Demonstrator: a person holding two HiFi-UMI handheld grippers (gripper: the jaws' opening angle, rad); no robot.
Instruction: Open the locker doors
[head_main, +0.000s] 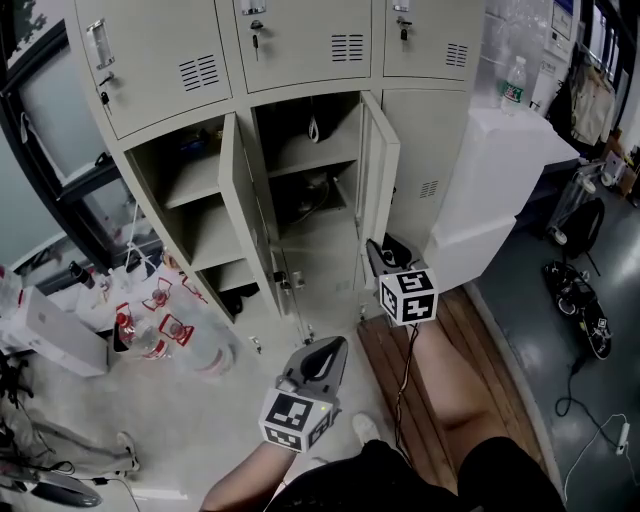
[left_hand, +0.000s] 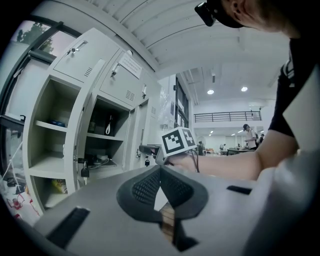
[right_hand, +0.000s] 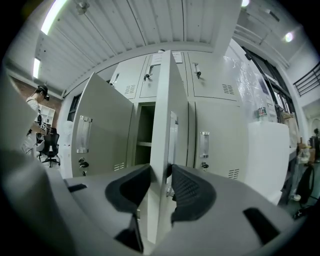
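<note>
the lockers (head_main: 300, 60) fill the head view from 10 to 1 o'clock. they are pale grey-beige metal, and each door has a slotted vent and an upright handle. the 3 doors of the top row are shut. below them, 2 doors stand swung out.

the open door (head_main: 380, 170), just at 1 o'clock of centre, is seen nearly edge-on. the right gripper (head_main: 378, 250) sits at its 6 o'clock. in the right gripper view this gripper's 2 pads pinch the door's free edge, 1 pad on each face. the door's handle (right_hand: 172, 131) is just at 12 o'clock of the right-hand pad. the second open door (head_main: 243, 195) hangs at 9 o'clock of the first and shows its outer face with a clear handle. a shut door (head_main: 425, 150) stands at 3 o'clock of the first.

the left gripper (head_main: 330, 350) is at 6 o'clock in the head view, well apart from the lockers. its pads are pressed together at the tips with nothing between them.

the top row is cut off by the upper frame edge. the middle compartment (head_main: 310, 150) is dark. something hangs at its back and a tangle lies on its shelf, but i cannot tell what they are. the foot of the open door is hidden behind the right gripper and its marker cube (head_main: 408, 295). small things dangling near the second door's lower edge are too small to make out.
</note>
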